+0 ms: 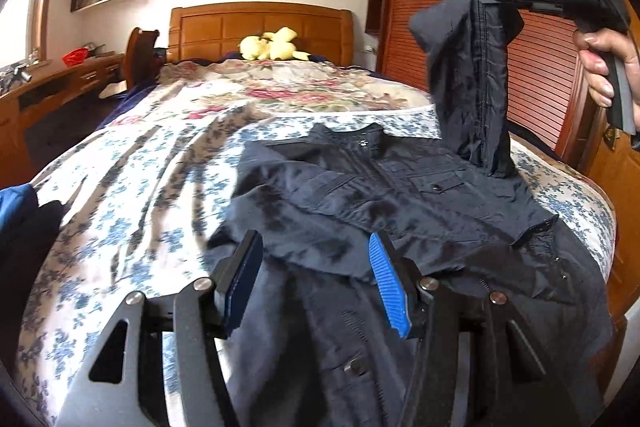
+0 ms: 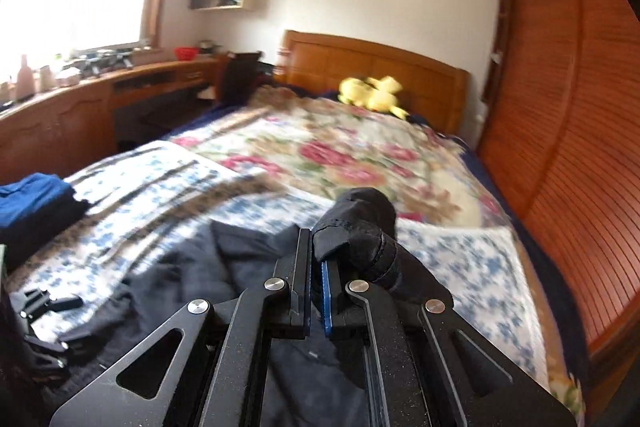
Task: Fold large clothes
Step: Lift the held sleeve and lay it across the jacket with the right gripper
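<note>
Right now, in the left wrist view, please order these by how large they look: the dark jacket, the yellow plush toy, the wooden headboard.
1. Dark jacket, the largest by far, though it lies nearest the camera.
2. Wooden headboard.
3. Yellow plush toy, the smallest; it sits against the headboard, so this comparison is fair.

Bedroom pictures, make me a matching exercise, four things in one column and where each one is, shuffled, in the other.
Things:
1. sleeve
2. plush toy
3. blue folded clothes
4. left gripper

Places:
A. by the headboard
B. open above the jacket
C. pinched in the right gripper, lifted
D. at the bed's left edge

Pairs: 1-C, 2-A, 3-D, 4-B
</note>
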